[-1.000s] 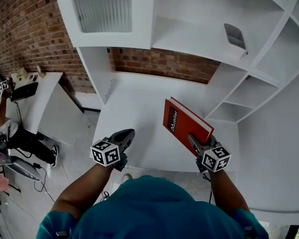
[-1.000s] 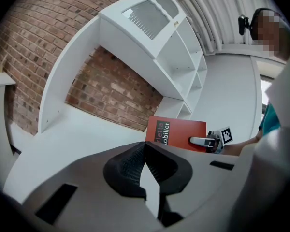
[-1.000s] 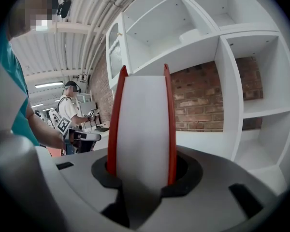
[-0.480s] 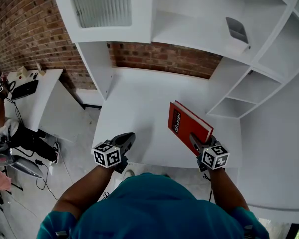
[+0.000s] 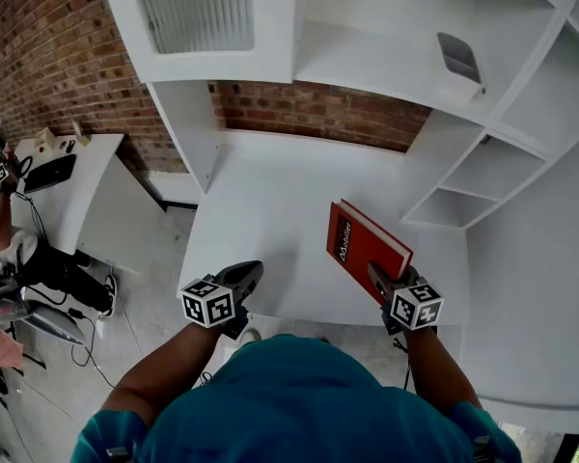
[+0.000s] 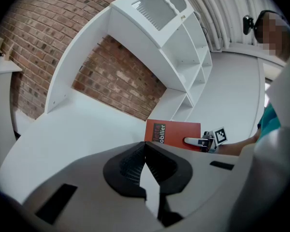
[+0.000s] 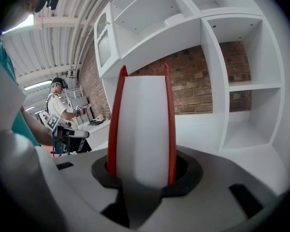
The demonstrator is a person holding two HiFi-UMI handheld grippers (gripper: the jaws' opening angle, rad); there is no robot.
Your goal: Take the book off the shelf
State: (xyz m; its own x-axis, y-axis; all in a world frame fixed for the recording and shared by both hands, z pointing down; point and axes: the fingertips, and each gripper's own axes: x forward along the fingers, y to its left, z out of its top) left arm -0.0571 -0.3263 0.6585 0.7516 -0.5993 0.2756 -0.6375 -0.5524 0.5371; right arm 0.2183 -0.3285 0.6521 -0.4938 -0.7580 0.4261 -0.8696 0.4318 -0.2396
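A red book (image 5: 365, 251) with white lettering on its cover hangs over the white desk (image 5: 270, 220), tilted, its page edges facing the right gripper view as a white block between red covers (image 7: 142, 129). My right gripper (image 5: 384, 280) is shut on the book's near end. From the left gripper view the book (image 6: 170, 133) shows side-on with the right gripper (image 6: 193, 141) on it. My left gripper (image 5: 239, 280) hovers at the desk's front left, jaws shut with nothing between them (image 6: 144, 148).
White shelving (image 5: 482, 172) rises to the right and above the desk, with a brick wall (image 5: 318, 119) behind. A frosted cabinet door (image 5: 195, 8) is at upper left. Another person (image 7: 58, 111) stands by a side desk (image 5: 72, 191) to the left.
The book and right gripper have shifted slightly right and down toward me. The left gripper has drifted down a little.
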